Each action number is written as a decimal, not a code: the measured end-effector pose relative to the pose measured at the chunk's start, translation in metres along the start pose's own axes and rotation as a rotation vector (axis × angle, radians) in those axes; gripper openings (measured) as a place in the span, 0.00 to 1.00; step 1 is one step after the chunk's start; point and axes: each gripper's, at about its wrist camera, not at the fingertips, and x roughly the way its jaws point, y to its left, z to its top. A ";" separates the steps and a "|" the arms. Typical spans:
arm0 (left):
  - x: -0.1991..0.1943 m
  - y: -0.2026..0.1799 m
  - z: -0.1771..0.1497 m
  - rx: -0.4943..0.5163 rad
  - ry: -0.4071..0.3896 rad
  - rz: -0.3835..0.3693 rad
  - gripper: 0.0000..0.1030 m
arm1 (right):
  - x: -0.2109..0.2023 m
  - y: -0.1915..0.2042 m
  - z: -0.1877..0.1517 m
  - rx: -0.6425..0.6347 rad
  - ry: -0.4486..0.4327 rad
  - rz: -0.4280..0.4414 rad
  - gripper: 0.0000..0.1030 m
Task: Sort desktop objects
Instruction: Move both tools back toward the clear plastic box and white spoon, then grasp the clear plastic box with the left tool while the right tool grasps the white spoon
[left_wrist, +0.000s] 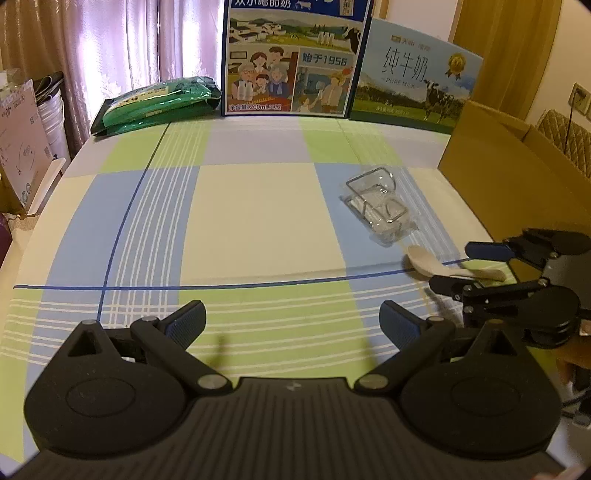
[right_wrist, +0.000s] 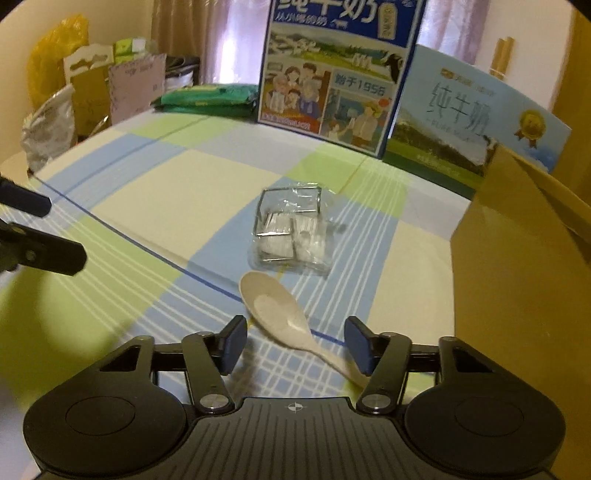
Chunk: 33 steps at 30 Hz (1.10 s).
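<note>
The right hand-held gripper (right_wrist: 295, 347) hung low over the checked worktop (right_wrist: 155, 206) with its jaws spread wide, one on each side of the handle of a pale spoon (right_wrist: 275, 308), not yet closed on it. The spoon lay flat, bowl up and pointing away toward a clear plastic packet (right_wrist: 291, 232) holding a bent wire frame, just beyond the bowl's tip. A brown cardboard box (right_wrist: 517, 251) stood at the right edge of the worktop, near both things.

The left hand-held gripper (left_wrist: 291, 321) hovered over bare cloth, also wide open and holding nothing, well apart from the spoon.

It looked like the start of a pick: I judged the next move to be closing on the thin handle, squarely so it would not twist free, then carrying it to the box, probably.

By my count: one spoon, one packet, one cardboard box, two milk cartons (left_wrist: 291, 59) upright at the back, and one green bag (left_wrist: 159, 103) beside them.
</note>
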 end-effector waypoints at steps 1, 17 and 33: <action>0.001 0.000 0.000 0.004 0.002 0.005 0.96 | 0.004 0.000 0.000 -0.009 0.002 -0.002 0.49; 0.008 -0.001 0.004 -0.008 -0.001 -0.003 0.96 | 0.010 0.006 -0.004 -0.047 -0.050 0.001 0.02; 0.016 -0.003 0.008 -0.005 -0.009 -0.002 0.96 | 0.034 -0.005 0.028 -0.017 -0.056 -0.064 0.00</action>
